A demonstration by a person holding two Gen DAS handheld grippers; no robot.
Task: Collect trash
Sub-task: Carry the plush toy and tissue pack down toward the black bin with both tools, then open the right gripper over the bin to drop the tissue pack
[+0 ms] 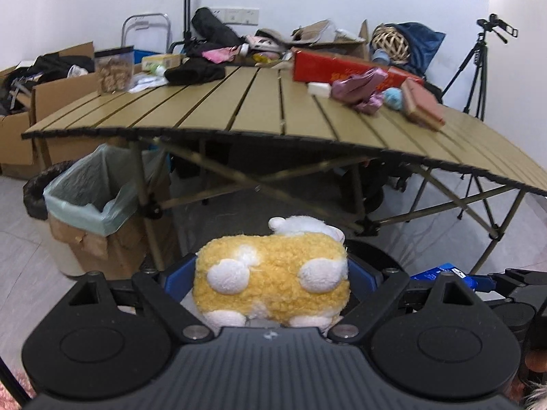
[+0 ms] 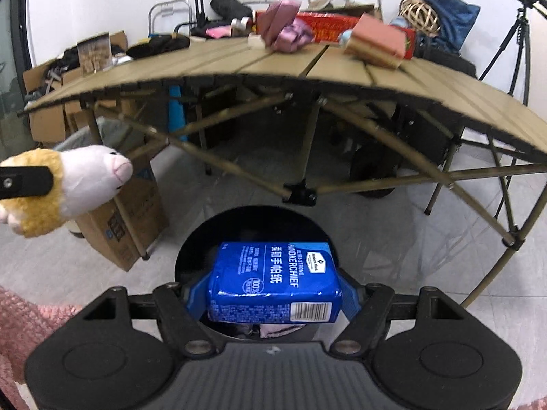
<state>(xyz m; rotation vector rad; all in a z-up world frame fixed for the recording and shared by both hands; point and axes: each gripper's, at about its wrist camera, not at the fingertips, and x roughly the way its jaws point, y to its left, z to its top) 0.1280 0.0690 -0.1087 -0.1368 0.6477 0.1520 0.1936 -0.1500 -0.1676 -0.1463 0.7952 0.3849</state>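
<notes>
Right wrist only: plush's [image 2: 92, 174] apparent snout

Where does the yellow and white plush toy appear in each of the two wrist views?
Left wrist view: the plush toy sits bottom centre, between the left tool's fingers.
Right wrist view: the same toy is at the left edge, head pointing right.
Shared landmark: the red box on the slatted table.

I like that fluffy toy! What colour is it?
The plush toy is yellow with white patches, best seen in the left wrist view.
</notes>
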